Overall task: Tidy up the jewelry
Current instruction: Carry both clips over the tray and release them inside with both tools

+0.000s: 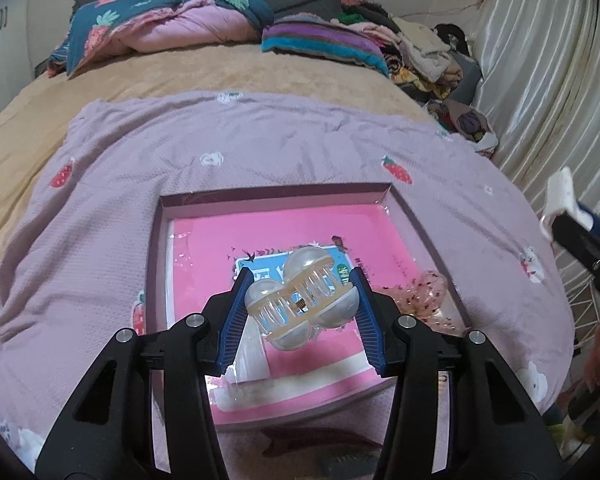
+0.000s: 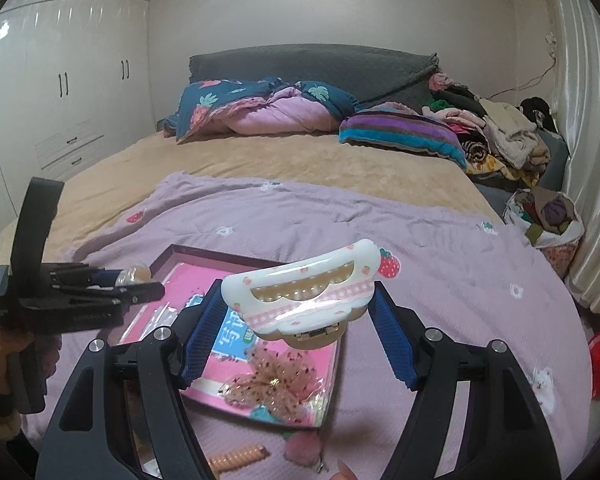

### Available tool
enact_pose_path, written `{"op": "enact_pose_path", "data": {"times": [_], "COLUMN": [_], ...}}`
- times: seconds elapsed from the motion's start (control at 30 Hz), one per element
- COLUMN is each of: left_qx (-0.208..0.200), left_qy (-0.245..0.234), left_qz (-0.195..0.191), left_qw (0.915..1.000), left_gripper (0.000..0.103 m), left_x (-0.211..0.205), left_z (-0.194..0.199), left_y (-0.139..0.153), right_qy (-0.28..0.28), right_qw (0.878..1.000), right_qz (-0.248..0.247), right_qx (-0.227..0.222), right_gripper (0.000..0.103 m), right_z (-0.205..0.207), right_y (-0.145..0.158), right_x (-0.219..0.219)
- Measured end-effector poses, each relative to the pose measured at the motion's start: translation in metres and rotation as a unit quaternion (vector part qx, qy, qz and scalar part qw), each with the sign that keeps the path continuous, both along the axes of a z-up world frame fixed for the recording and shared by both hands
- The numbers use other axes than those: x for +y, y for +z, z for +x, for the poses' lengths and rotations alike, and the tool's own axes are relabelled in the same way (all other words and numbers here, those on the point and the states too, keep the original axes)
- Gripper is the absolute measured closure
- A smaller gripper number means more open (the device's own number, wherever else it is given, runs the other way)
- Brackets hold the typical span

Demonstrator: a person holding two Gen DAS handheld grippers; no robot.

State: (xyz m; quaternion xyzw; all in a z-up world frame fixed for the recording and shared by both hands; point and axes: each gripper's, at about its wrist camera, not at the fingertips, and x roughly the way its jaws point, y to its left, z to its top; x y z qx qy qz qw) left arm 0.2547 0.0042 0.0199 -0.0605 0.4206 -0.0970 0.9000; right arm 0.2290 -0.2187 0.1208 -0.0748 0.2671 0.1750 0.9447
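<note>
Pearl-domed translucent claw clip (image 1: pixel 300 300) clamped in left gripper (image 1: pixel 302 280) over pink-lined shallow box (image 1: pixel 276 194); right gripper (image 2: pixel 298 300) grips white glossy cloud-shaped clip (image 2: pixel 300 288) above box's right edge, open blanket (image 2: pixel 460 280) rightward.

Two hair claws are in view: one clear with pearly domes (image 1: pixel 300 300), one white with pink checked trim (image 2: pixel 300 292); one shallow box (image 1: pixel 276 194) with a pink lining; one sequinned bow (image 2: pixel 272 380) inside it; one pink pompom (image 2: pixel 304 446); one tan spiral hair tie (image 2: pixel 240 458); two grippers, the left (image 1: pixel 300 276) and the right (image 2: pixel 298 308); one lilac blanket (image 1: pixel 260 140); one striped pillow (image 2: pixel 400 130); one bed (image 2: pixel 260 160).
</note>
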Motion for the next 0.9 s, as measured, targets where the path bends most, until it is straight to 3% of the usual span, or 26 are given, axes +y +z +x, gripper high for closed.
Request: {"op": "enact_pose_path", "data": {"times": [0.23,0.63,0.77,0.9], "left_qx": [0.030,0.067,0.072,0.071], "left_qy": [-0.012,-0.033,-0.033,-0.025], "left_qz": [0.015,0.009,0.007,0.010], "left_qw": [0.9994,0.9972,0.9968,0.9971], "left_gripper": [0.062,0.062,0.049,0.049], "left_x": [-0.008,-0.017,-0.014,-0.007], "left_z": [0.014,0.018,0.017,0.012], "left_y": [-0.027,-0.058,-0.061,-0.058], "right_qy": [-0.002,0.004,0.012,0.023], "right_qw": [0.999,0.995,0.993,0.992], "right_qz": [-0.021,-0.036,-0.042,-0.047], "right_qx": [0.035,0.093,0.106,0.116], "right_gripper": [0.033,0.033,0.033,0.032], "right_z": [0.019,0.023,0.024,0.026], "right_y": [-0.031,-0.088,-0.101,-0.111], "right_x": [0.007,0.018,0.023,0.033]}}
